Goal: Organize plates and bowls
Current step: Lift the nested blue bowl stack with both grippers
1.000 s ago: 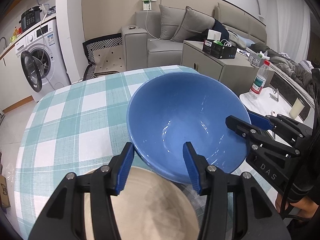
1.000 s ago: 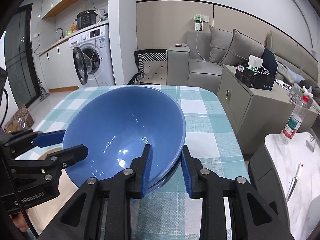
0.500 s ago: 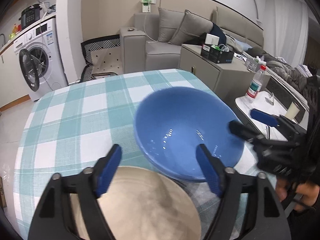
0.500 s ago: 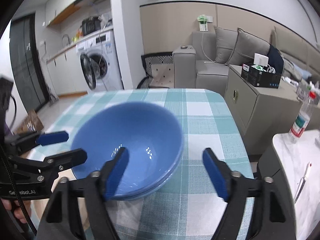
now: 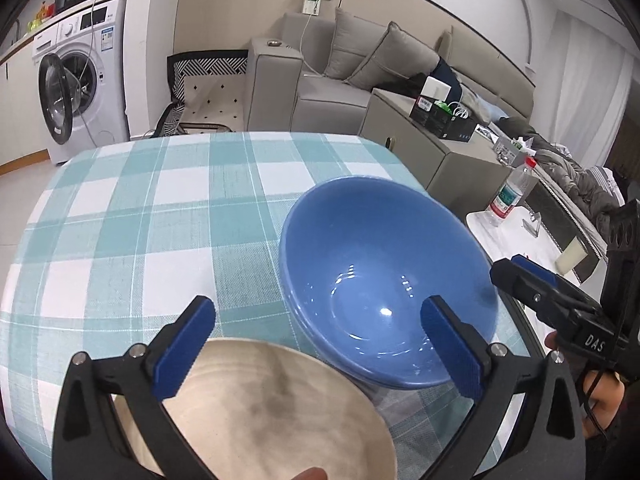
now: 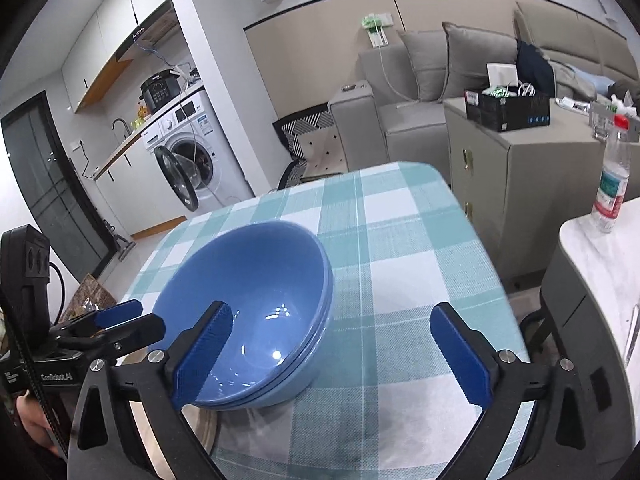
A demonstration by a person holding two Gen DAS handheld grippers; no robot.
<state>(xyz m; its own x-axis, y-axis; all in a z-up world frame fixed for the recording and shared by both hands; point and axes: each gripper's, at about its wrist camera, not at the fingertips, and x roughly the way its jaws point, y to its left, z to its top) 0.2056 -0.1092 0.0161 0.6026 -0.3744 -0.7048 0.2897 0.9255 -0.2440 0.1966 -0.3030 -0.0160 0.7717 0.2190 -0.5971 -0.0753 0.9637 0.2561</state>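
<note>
A stack of blue bowls (image 5: 384,276) rests on the checked tablecloth (image 5: 160,216); it also shows in the right wrist view (image 6: 256,312). A beige plate (image 5: 272,412) lies just in front of the stack, under my left gripper (image 5: 320,344), which is open and empty above the plate's far edge. My right gripper (image 6: 332,356) is open and empty, drawn back from the bowls, with its left finger over the stack's near rim. In the left wrist view the right gripper (image 5: 560,304) shows at the right, beside the bowls.
The table's right edge (image 6: 480,248) drops off near a grey cabinet (image 6: 520,168). A white side table (image 6: 600,264) with a water bottle (image 6: 612,180) stands to the right. A washing machine (image 5: 76,92) and a sofa (image 5: 360,68) stand beyond the table.
My right gripper let go of the top blue bowl, which now sits level in the stack. Both grippers opened wide and drew back from the bowls.
</note>
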